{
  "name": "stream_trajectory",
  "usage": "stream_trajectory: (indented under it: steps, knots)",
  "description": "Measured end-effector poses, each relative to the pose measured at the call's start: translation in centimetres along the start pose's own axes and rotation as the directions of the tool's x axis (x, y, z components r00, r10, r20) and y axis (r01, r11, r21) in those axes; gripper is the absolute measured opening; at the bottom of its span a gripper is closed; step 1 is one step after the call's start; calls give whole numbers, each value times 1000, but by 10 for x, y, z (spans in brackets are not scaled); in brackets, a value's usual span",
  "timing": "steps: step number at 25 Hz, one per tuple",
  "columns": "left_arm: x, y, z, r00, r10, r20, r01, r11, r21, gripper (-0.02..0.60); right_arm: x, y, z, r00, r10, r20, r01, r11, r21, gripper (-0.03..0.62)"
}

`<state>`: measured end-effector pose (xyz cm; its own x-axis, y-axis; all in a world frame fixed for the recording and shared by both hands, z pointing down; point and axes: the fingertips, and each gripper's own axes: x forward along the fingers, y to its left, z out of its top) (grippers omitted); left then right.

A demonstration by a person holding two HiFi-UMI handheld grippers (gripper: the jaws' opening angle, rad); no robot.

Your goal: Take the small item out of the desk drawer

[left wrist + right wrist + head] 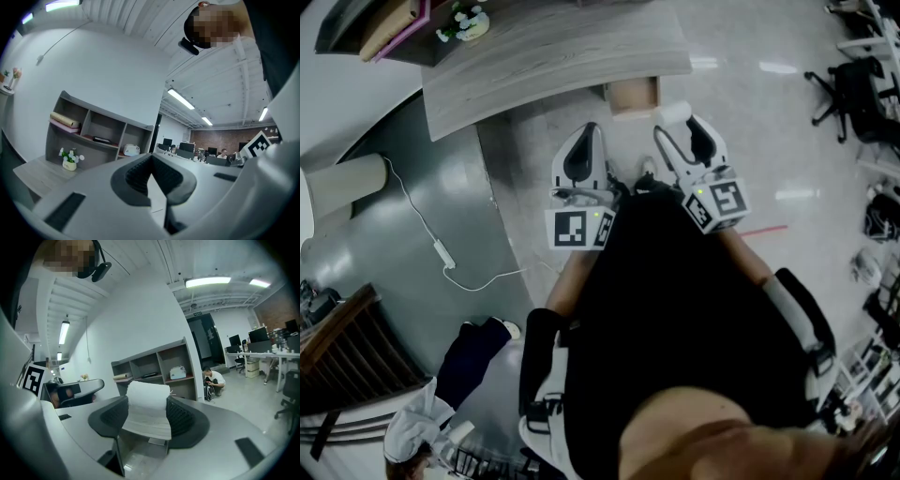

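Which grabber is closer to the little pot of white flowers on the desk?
Left. The left gripper is in front of the desk, on the side of the flower pot. The right gripper, holding a white item, is beyond the left one, farther from the pot.

The desk (pixel 553 56) is cut off by the top edge, and the white item (pixel 147 401) in the right tongs (pixel 147 417) is unidentifiable.

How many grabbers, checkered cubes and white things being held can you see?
Grippers: 2, the left gripper and the right gripper
Marker cubes: 2
The white item in the right gripper: 1
Total: 5
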<state>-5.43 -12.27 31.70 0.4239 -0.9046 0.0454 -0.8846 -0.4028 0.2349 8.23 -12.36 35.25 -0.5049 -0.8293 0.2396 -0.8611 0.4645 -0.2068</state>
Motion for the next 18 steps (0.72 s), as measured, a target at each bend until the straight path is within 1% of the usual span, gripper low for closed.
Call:
stream_trajectory:
  steps: [3,11,15,18]
  knots:
    - [2,0,-1,1000,4,-2,-4,1000,-13,-4,1,1,-1,1000,6,-4,-6,1000,-11,255]
    - [5,1,-3,1000,-7,-13,8,1000,10,-3,5,-1,-2,1000,2,-7,-2,1000,-24,255]
    - [8,2,1,1000,-3,-1,3,1000,-1,-4,6,-1,-1,1000,0,-5,0,1000,-25,255]
    - [9,4,-2,1000,-9,-11,9,1000,13,-5,8,0,-2,1000,0,-6,0,1000,-27,255]
